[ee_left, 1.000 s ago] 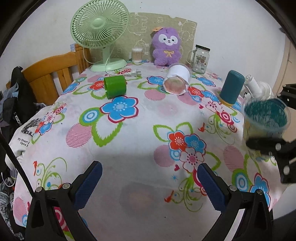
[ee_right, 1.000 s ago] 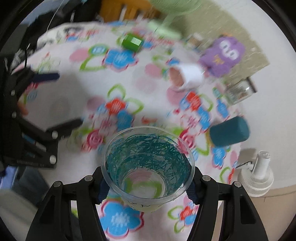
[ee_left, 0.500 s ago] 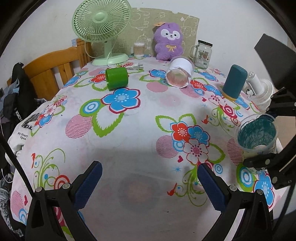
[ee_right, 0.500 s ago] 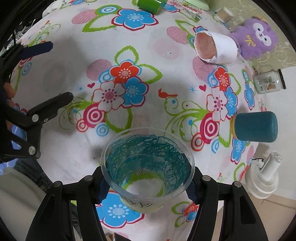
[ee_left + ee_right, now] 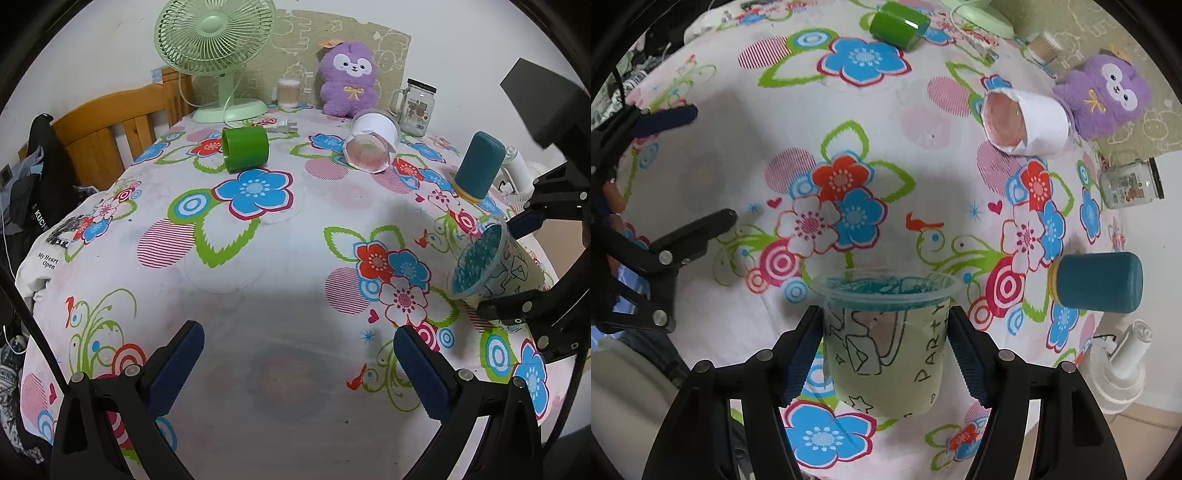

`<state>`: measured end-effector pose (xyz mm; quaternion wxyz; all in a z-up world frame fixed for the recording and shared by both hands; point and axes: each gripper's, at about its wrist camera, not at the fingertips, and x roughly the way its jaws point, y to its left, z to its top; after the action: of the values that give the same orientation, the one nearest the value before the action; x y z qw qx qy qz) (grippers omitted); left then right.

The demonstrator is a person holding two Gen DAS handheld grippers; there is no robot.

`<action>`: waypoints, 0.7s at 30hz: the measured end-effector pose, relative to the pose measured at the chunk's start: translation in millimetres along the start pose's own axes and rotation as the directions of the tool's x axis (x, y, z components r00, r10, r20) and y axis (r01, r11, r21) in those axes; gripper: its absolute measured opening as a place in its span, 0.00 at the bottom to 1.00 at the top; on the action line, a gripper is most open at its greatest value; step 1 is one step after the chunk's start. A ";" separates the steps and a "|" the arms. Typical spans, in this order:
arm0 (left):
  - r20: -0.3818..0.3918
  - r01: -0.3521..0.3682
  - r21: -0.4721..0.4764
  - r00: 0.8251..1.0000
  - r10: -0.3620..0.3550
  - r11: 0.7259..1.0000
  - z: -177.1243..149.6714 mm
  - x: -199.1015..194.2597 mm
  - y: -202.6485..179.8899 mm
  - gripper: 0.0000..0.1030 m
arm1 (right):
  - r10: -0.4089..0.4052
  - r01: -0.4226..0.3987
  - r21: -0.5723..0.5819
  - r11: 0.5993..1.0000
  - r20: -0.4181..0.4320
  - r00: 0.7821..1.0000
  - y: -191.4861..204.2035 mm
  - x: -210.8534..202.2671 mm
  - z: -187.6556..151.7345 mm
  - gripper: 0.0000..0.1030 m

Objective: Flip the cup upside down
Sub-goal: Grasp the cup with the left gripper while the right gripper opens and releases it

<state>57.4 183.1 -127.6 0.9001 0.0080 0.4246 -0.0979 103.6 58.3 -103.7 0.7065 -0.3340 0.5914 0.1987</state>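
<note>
My right fingers [image 5: 886,350] were clamped on the clear plastic cup [image 5: 886,343], one blue pad pressed against each side of its pale wall, which carried black line drawings and the letters "PARTY". I held the cup tipped over, its mouth pointing away from me and down toward the flowered cloth on the surface [image 5: 849,147], with teal scribble showing inside the rim. From my left wrist, the cup [image 5: 487,266] hung at the right edge of the surface, tilted with its rim facing left and low, the black arms of my right fingers [image 5: 517,266] gripping it above and below. I could not tell whether the rim touched the cloth.

My left fingers [image 5: 299,362] were spread wide apart over the near part of the surface [image 5: 258,295], holding nothing.

Farther back, a green cup [image 5: 245,148] lay on its side, and a white-wrapped cup [image 5: 371,142] lay on its side with its pinkish inside facing me. A teal cup [image 5: 478,166] stood upside down near the right edge. Along the back stood a green fan [image 5: 218,51], a purple plush toy [image 5: 349,79] and a glass jar [image 5: 417,107].
</note>
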 end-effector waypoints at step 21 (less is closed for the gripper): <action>0.009 0.078 -0.097 0.997 -0.077 0.992 10.1 -32.0 -13.7 1.00 | 0.009 -0.049 0.111 0.993 0.335 0.942 3.1 -74.6 -68.6 0.84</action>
<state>42.8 174.1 -95.7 0.8961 -0.0526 0.4263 -0.1121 36.8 20.5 -37.5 0.8120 -0.2448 0.4785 0.2277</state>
